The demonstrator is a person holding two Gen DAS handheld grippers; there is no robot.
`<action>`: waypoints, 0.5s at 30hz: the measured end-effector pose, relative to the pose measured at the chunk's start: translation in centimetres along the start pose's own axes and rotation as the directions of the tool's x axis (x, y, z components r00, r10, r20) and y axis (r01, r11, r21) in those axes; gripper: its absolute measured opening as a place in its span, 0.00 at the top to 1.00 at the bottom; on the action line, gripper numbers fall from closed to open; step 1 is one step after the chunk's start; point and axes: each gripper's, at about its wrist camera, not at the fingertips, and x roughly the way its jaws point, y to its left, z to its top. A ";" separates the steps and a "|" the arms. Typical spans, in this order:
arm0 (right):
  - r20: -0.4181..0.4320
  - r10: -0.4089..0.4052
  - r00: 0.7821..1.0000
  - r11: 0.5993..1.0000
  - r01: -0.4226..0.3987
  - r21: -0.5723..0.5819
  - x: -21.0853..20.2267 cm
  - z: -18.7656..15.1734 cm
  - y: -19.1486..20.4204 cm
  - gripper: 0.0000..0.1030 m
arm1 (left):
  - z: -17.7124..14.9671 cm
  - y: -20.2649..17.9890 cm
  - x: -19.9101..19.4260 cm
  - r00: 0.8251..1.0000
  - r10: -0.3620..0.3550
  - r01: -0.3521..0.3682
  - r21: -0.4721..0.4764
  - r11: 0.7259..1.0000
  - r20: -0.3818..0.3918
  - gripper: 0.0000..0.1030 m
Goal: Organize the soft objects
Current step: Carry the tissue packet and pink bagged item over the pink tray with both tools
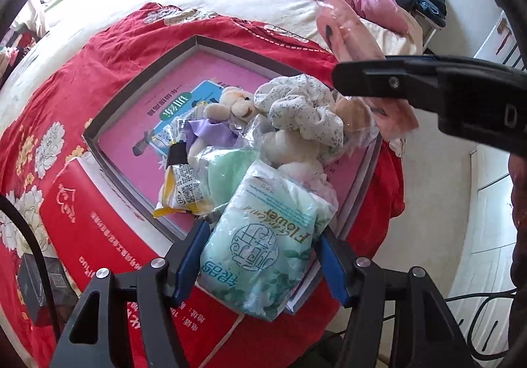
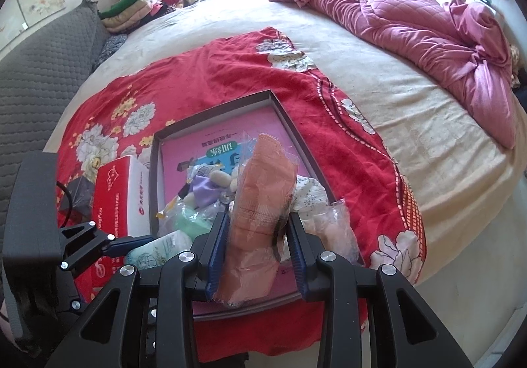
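My left gripper (image 1: 263,249) is shut on a pale green tissue pack (image 1: 260,242), which hangs over the near corner of a shallow grey-rimmed box (image 1: 138,78) with a pink bottom. In the box lie a small teddy bear (image 1: 230,104) with a purple bow, a floral fabric scrunchie (image 1: 303,107), a yellow packet (image 1: 181,193) and a green item in clear plastic (image 1: 227,170). My right gripper (image 2: 257,226) is shut on a peach cloth in clear wrap (image 2: 260,203), held above the box's near right part. The tissue pack (image 2: 158,249) shows at its left.
The box rests on a red floral blanket (image 1: 66,98) spread over a cream bed. A red and white carton (image 2: 122,196) and a small black box (image 1: 36,285) sit left of it. A crumpled pink quilt (image 2: 428,22) lies far right. The bed edge and floor (image 1: 444,186) are right.
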 end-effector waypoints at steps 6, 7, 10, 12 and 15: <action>0.002 -0.004 1.000 1.000 0.004 -0.017 0.4 1.1 -0.2 0.65 | 0.0 -0.1 0.6 1.000 -0.008 0.008 0.008 1.000 -0.004 0.38; 0.002 -0.004 1.000 1.000 0.004 -0.017 0.4 1.3 -0.3 0.65 | 0.1 -0.1 0.7 1.000 -0.007 0.008 0.011 1.000 -0.004 0.38; -0.002 -0.006 1.000 1.000 0.005 -0.027 0.8 1.8 -0.5 0.65 | 0.0 -0.1 1.1 1.000 -0.002 0.003 0.019 1.000 -0.012 0.38; -0.010 -0.007 1.000 0.999 0.007 -0.031 1.1 2.0 -0.5 0.65 | -0.1 -0.1 1.4 1.000 -0.007 0.008 0.019 1.000 -0.019 0.38; -0.022 0.000 1.000 0.999 -0.001 -0.044 1.5 2.2 -0.4 0.65 | -0.1 -0.2 1.6 1.000 -0.004 0.005 0.026 1.000 -0.015 0.38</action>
